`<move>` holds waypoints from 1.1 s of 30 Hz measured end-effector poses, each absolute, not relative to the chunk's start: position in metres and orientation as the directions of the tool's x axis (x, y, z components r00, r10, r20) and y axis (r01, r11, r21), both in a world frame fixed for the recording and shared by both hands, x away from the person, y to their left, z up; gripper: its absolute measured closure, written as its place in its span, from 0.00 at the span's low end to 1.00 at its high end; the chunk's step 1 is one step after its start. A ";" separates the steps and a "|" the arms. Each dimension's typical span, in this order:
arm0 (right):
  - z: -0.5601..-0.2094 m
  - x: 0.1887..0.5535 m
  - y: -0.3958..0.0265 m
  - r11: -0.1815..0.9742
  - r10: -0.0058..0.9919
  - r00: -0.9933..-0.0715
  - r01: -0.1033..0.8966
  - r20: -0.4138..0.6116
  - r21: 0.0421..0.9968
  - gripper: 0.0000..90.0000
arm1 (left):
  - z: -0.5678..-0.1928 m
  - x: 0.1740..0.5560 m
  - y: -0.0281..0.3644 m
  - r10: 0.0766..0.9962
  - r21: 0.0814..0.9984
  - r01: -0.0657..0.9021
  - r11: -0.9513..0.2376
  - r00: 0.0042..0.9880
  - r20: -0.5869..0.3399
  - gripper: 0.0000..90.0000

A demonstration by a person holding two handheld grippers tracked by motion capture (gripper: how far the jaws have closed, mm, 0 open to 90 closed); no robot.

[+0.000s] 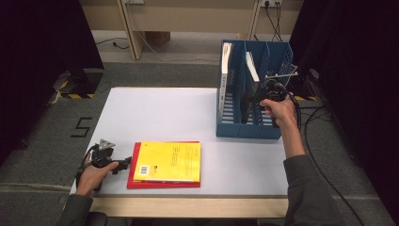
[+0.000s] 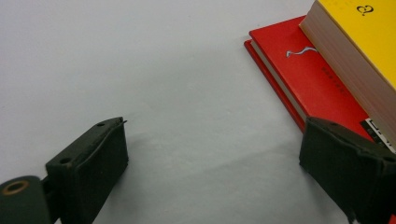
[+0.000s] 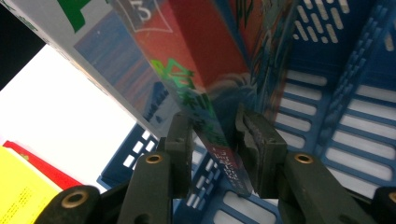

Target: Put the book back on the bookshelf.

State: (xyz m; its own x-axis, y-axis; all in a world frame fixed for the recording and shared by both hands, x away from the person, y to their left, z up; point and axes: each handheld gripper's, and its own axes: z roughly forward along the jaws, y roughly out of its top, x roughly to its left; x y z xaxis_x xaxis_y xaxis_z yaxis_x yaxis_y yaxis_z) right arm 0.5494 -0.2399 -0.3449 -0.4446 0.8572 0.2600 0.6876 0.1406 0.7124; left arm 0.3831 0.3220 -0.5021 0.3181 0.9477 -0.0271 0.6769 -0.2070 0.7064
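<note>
Down between the dividers of the blue slotted plastic file rack [image 1: 249,127], a thin glossy red-and-blue book [image 3: 205,93] stands pinched by the right gripper [image 3: 215,140], not yet let go. Two more books already stand filed there; the thick yellow paperback [image 1: 168,161] and red hardcover [image 2: 313,79] wait beside the left gripper [image 2: 212,158], its jaws wide and empty.

surface: white table [image 1: 179,113] | on it: blue file rack [image 1: 249,129]; red book [image 1: 132,175] under yellow book [image 1: 168,161]
</note>
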 end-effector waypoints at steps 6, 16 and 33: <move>-0.344 0.558 -0.234 0.147 0.872 -0.429 0.688 0.235 0.710 0.74 | -0.502 0.383 0.322 0.948 0.706 0.678 -0.207 0.318 -0.027 0.08; -0.345 0.570 -0.226 0.136 0.878 -0.415 0.692 0.237 0.709 0.73 | -0.502 0.383 0.322 0.947 0.707 0.676 -0.208 0.319 -0.027 0.08; -0.352 0.535 -0.241 0.087 0.865 -0.422 0.657 0.270 0.749 0.52 | -0.503 0.382 0.322 0.947 0.716 0.667 -0.206 0.319 -0.024 0.07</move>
State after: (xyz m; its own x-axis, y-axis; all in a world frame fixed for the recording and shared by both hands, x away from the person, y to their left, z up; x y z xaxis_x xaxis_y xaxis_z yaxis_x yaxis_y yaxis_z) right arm 0.5350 -0.2414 -0.3519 -0.4220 0.8655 0.2700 0.6568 0.0866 0.7491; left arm 0.3818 0.3224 -0.5035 0.3191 0.9474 -0.0241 0.6669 -0.2064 0.7159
